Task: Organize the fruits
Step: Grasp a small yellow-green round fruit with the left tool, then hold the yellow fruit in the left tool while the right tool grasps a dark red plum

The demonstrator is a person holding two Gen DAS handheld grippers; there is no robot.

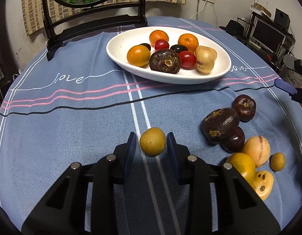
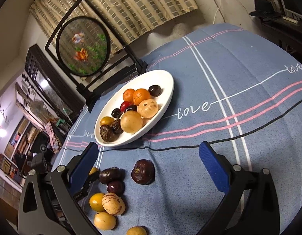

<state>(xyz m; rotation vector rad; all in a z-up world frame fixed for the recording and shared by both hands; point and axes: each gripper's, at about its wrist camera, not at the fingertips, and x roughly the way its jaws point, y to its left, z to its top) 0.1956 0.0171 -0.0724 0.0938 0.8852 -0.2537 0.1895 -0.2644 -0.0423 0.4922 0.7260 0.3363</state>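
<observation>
My left gripper is low over the blue cloth, shut on a small yellow-green fruit that sits between its blue pads. To its right lies a loose heap: dark brown fruits, a striped pale one and yellow ones. The white oval plate farther back holds several fruits, among them oranges, red tomatoes and a dark fruit. My right gripper hangs open above the heap, nothing between its fingers; a single dark fruit lies below it. One of its blue fingertips shows at the right edge.
A black-framed round screen with a fish picture stands behind the plate. The striped blue tablecloth covers the table. Shelves, a monitor and cables fill the right background.
</observation>
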